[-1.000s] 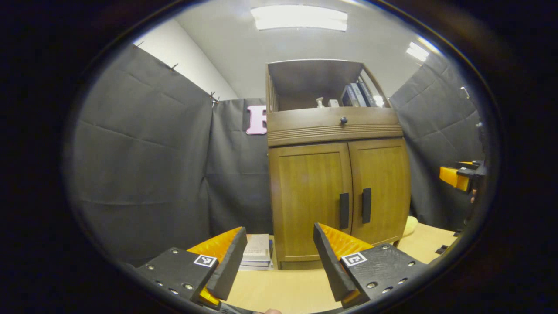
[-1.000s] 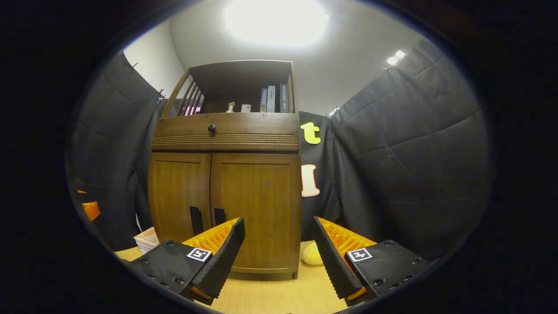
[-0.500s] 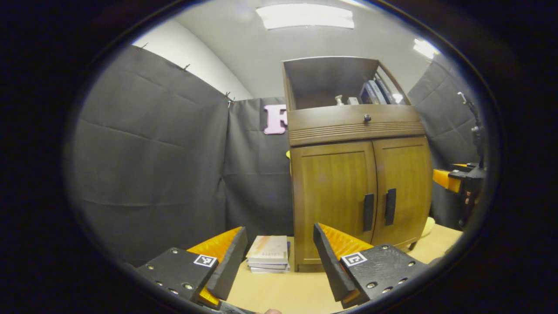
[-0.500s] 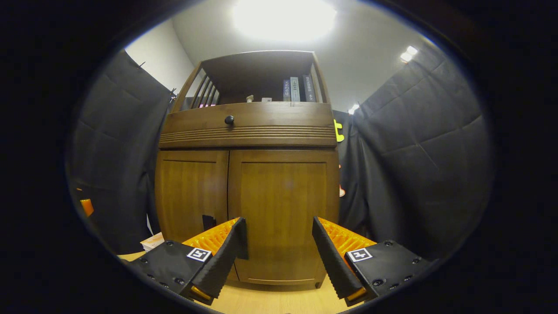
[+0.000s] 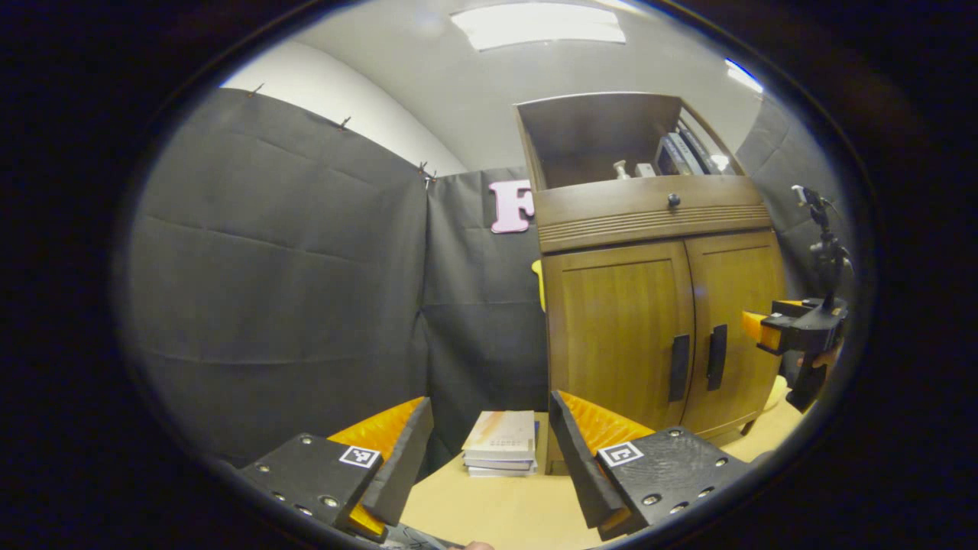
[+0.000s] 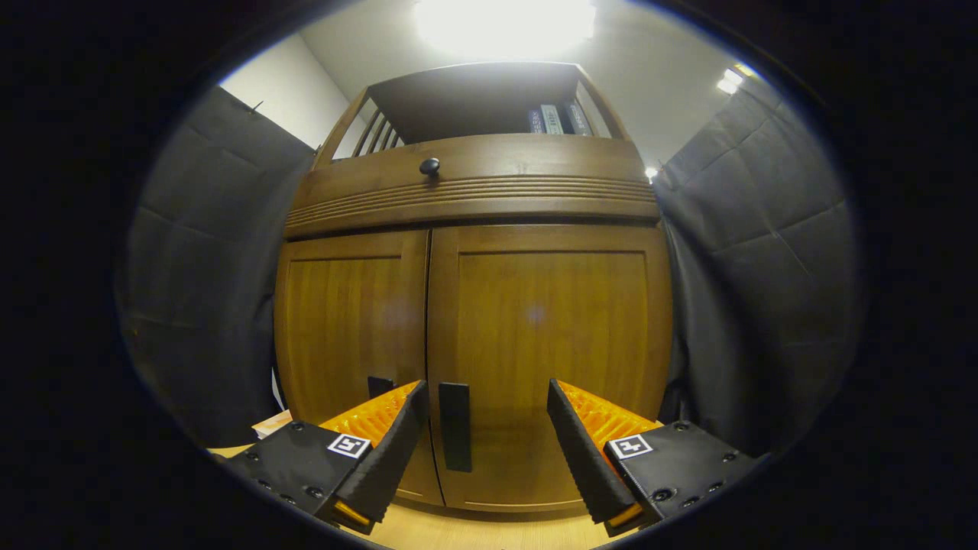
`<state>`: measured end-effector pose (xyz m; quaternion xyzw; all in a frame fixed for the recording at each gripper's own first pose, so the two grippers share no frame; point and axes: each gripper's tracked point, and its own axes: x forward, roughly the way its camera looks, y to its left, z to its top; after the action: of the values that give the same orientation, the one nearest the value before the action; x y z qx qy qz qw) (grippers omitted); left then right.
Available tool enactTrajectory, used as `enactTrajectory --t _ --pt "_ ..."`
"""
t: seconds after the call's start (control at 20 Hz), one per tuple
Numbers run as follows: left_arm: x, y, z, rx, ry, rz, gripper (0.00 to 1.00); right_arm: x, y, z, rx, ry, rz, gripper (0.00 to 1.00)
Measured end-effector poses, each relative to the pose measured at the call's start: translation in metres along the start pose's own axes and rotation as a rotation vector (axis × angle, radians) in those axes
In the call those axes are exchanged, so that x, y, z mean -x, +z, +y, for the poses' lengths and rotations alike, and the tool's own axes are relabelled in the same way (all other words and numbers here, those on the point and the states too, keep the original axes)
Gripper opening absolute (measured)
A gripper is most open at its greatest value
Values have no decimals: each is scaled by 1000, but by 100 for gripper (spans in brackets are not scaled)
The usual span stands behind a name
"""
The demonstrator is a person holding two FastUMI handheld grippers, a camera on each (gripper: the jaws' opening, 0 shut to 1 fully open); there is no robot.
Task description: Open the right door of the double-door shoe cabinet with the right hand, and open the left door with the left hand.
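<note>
Left claw [image 5: 489, 458]: fingers apart, holding nothing; it hangs over the worktop [image 5: 497, 512] well back from the cabinet and to its left, pointed at the booth wall and a stack of books [image 5: 500, 444].
Stack of books: lies flat on the worktop just left of the cabinet's base, beyond the left claw's fingers.
Shoe cabinet [image 6: 474, 321]: stands on the worktop, upright, with a drawer and knob [image 6: 429, 165] above the two doors and an open shelf on top carrying a few books.
Left door [image 5: 620, 336]: shut, flush with its neighbour; its dark vertical handle [image 5: 678, 368] sits at the inner edge, low on the panel.
Right door [image 6: 546, 367]: shut as well; its handle [image 6: 455, 426] is a dark upright bar just beside the centre seam, low down.
Right claw [image 6: 483, 451]: fingers apart, empty, close in front of the right door; the handle shows between its fingers, nearer the left one. From the left gripper view it [image 5: 768, 332] shows at the far right, level with the handles.
Step in hand: approach to the right door's handle; neither door is yet open.
Next move: likely to carry the right claw forward and a touch left so the fingers straddle the bar, close on it, then draw the door outward on its right-side hinge. The left claw would then have to swing right toward its own handle.
</note>
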<state>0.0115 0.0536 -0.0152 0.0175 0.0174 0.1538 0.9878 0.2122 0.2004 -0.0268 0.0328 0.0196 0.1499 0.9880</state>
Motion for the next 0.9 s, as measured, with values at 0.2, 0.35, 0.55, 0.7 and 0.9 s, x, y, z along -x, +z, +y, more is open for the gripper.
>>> enactTrajectory --t 0.2,0.35,0.55,0.7,0.9 --pt "-1 1 3 -15 45 0 88 -24 -15 7 -2 18 26 97" --pt "-1 1 5 -23 71 0 88 -42 -28 12 -13 39 53 97" --pt "-2 -1 7 -17 86 16 88 -63 -43 12 -23 52 99 97" --pt "-2 0 8 -24 93 19 89 -76 -60 16 -34 54 143 96" --pt "-1 -2 8 -21 95 24 89 -87 -72 18 -46 54 172 80"
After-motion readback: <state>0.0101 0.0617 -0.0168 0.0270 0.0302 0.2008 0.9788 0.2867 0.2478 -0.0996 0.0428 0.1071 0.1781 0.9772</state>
